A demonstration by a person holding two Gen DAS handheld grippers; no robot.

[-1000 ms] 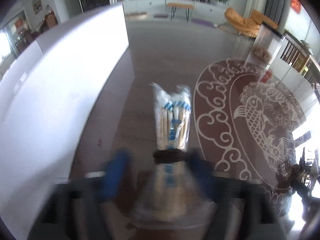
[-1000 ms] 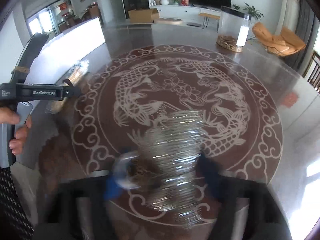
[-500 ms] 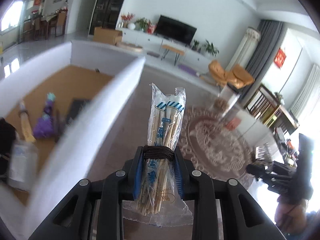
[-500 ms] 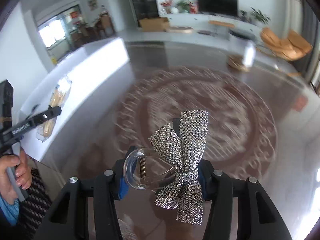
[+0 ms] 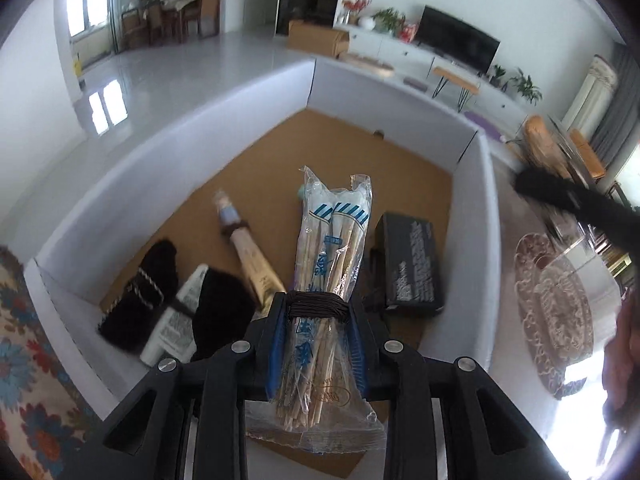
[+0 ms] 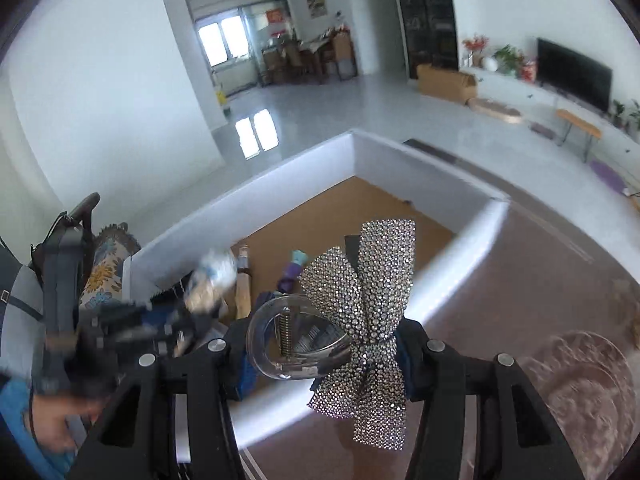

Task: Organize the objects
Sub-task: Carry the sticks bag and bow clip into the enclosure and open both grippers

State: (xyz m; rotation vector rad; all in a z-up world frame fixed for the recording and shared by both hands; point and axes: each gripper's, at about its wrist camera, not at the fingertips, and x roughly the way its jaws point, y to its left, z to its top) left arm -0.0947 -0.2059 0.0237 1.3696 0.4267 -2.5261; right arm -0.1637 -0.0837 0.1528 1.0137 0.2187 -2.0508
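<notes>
Swung across from the patterned table to above the white-walled box [image 5: 192, 152]. Left gripper [image 5: 318, 344] pinching bagged chopsticks [image 5: 332, 240] at frame centre; right gripper [image 6: 324, 354] clamped on rhinestone bow clip [image 6: 360, 304], lower centre, over box edge.

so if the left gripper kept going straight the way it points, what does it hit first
Probably the brown floor of the white box, between the wrapped stick and the black box. The left gripper holds the chopstick pack; depth is unclear.

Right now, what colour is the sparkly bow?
Silver, covered in tiny glittering studs. The bow shows best in the right wrist view.
</notes>
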